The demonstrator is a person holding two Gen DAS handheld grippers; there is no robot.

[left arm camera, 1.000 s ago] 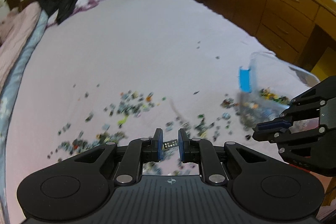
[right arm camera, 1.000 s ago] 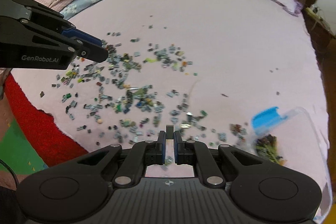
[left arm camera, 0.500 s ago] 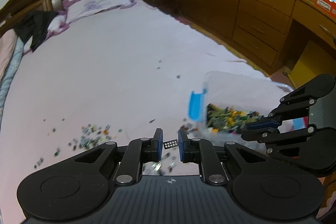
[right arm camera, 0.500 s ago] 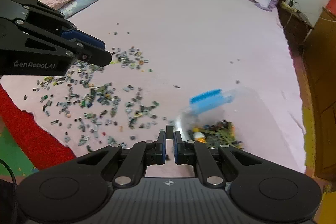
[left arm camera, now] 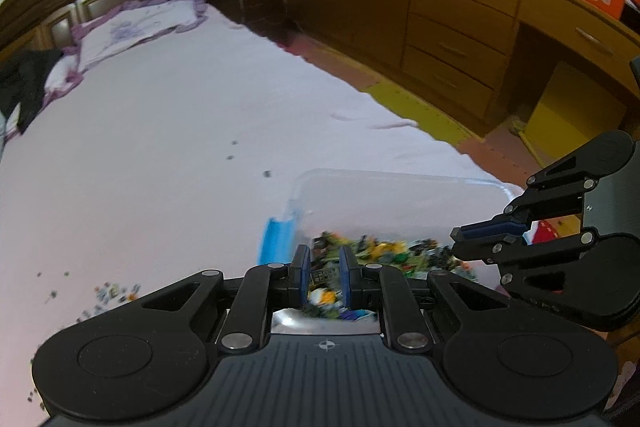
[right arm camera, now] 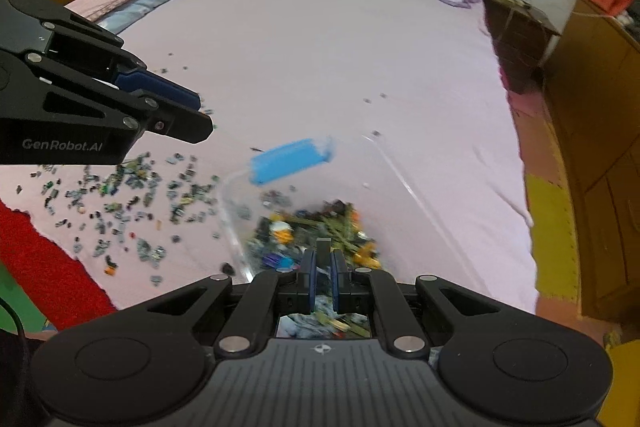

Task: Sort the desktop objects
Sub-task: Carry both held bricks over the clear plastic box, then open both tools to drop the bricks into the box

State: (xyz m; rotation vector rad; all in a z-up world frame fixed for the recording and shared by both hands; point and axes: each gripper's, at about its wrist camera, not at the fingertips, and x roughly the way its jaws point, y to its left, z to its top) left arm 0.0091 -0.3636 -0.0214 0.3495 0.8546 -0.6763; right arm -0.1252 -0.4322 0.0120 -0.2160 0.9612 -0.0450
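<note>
Spillage is risked if either small piece is released short of the clear bin (right arm camera: 404, 183), above which the left gripper (left arm camera: 324, 267) and right gripper (right arm camera: 324, 269) are held clamped on one piece each.

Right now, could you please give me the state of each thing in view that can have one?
Left claw: shut on a small dark piece.
Right claw: shut on a small grey piece.
Clear bin: lidless, on the bed, partly filled with small pieces.
Blue latch: on the bin's rim.
Loose pieces: scattered on the sheet.
Drawers: closed.
</note>
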